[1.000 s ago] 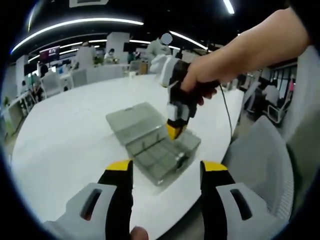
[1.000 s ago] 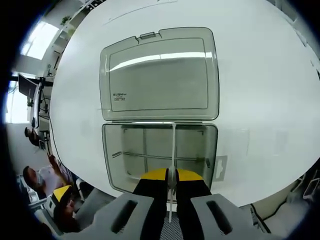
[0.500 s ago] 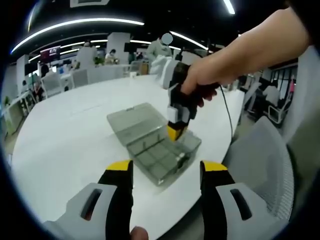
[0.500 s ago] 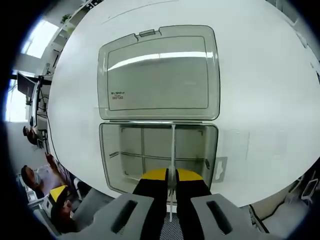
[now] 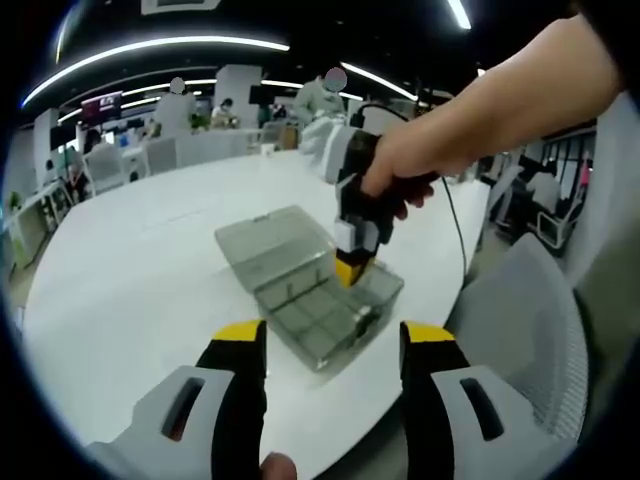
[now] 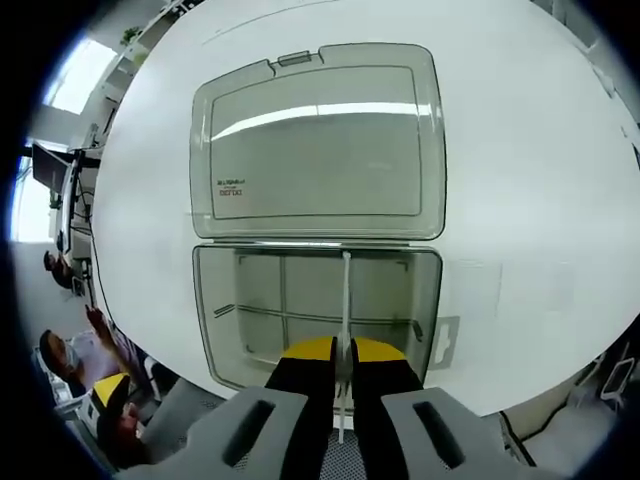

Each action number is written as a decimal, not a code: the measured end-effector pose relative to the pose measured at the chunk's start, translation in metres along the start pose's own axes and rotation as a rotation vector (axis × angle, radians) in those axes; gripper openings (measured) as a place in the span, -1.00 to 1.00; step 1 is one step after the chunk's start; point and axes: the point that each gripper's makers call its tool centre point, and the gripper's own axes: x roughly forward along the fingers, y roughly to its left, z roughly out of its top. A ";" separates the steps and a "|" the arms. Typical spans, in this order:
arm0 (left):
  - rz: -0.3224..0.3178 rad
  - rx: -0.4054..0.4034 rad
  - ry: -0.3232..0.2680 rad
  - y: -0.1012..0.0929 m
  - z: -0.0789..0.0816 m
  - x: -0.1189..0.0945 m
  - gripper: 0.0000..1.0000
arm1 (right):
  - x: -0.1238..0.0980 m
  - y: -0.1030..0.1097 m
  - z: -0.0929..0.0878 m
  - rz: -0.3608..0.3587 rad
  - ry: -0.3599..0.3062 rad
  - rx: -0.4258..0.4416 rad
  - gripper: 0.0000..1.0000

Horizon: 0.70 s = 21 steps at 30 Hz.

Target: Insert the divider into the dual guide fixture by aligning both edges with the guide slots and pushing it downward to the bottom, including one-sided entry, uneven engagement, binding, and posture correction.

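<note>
A: While the right gripper [image 6: 342, 352] hangs over the box [image 6: 318, 315], its jaws are pressed together on the divider [image 6: 345, 300]; the thin clear strip runs straight out from the tips, across the box, toward the hinge side.

B: Where is the box?

A: It sits on the white table [image 6: 520, 180], near the edge; its lid [image 6: 318, 140] lies open and flat behind it; a cross wall [image 6: 300, 320] is already inside.

B: Is the divider all the way down?

A: I cannot tell; the slots are too small to see.

B: And the left gripper [image 5: 333, 345]?

A: Its jaws are wide apart and hold nothing; it waits well back from the box [image 5: 325, 300]; from there you see the right gripper [image 5: 350, 268] standing tip-down in the box, a hand [image 5: 400, 165] around it.

B: So how do we do this bit well?

A: I think: keep the divider straight up, not leaning; get both ends in their slots; push down slow and even; if one end sticks, lift a little, straighten, then push again; the left gripper could hold the box so it does not slide.
</note>
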 end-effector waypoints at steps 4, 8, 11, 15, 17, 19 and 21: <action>0.001 0.000 0.001 0.000 0.000 0.000 0.02 | 0.002 -0.001 0.002 -0.005 0.002 -0.006 -1.00; 0.002 -0.001 0.001 0.000 0.000 0.000 0.02 | 0.004 -0.001 0.003 -0.011 0.001 -0.009 -1.00; 0.002 -0.001 0.002 0.000 -0.001 0.000 0.02 | 0.006 -0.002 0.004 -0.021 -0.003 -0.023 -1.00; 0.003 -0.002 0.002 0.000 -0.001 0.000 0.02 | 0.007 -0.001 0.002 -0.029 -0.005 -0.025 -1.00; 0.003 -0.001 0.003 0.000 0.000 0.000 0.02 | 0.009 -0.001 0.002 -0.037 -0.008 -0.034 -1.00; 0.003 0.000 0.005 0.000 -0.001 0.000 0.02 | 0.011 -0.002 0.003 -0.044 -0.011 -0.037 -1.00; 0.003 0.000 0.005 0.000 -0.001 0.000 0.02 | 0.012 -0.002 0.003 -0.048 -0.014 -0.040 -1.00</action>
